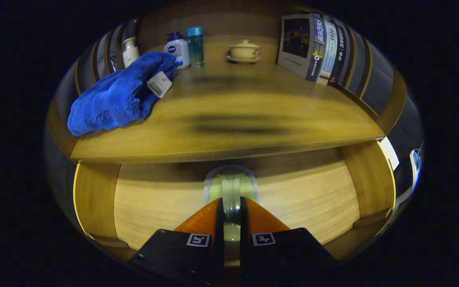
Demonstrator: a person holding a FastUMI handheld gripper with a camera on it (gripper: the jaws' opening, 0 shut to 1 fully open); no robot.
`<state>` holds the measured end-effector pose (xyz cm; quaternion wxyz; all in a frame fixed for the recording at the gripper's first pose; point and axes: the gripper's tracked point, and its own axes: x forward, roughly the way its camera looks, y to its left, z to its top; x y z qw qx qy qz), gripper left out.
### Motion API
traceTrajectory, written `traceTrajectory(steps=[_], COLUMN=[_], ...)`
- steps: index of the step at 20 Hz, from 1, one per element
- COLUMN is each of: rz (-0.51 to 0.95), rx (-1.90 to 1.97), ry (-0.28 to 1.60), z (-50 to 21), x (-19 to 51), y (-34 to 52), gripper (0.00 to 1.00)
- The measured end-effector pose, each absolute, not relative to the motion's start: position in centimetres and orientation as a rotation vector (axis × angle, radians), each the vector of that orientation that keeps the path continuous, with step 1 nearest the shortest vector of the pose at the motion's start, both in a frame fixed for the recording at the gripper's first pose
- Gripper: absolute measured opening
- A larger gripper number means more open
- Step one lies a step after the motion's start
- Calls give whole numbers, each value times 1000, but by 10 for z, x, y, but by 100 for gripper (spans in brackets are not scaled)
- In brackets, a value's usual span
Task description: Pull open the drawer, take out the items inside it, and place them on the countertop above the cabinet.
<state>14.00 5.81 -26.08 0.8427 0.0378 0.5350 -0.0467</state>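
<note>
Countertop (229, 123) middle open, blue towel (118, 95) blocking its left, bottles, cup, books lining the back.

Claw-mounted view, close, facing the drawer front (293, 199).

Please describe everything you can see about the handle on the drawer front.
The drawer handle is a clear, glassy-looking pull standing upright at the middle top of the wooden drawer front, just under the countertop. It sits on a pale, rounded backing patch with a greyish rim. The hand-held gripper has both fingers closed around it, one on each side, so the lower part shows in the narrow gap between them. The drawer looks shut, flush with the cabinet frame.
</note>
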Motion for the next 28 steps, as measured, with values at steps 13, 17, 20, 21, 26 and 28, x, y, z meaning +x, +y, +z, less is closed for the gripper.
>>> traceTrajectory(steps=[13, 17, 20, 21, 26, 28], rz=[-145, -166, -157, -151, -128, -128], rx=[29, 38, 36, 33, 42, 47], ry=[833, 699, 614, 595, 565, 590], z=[-150, -95, -66, -61, -63, -71], x=[121, 133, 166, 179, 239, 257], y=[31, 20, 18, 18, 9, 4], gripper=[25, 25, 25, 25, 25, 25])
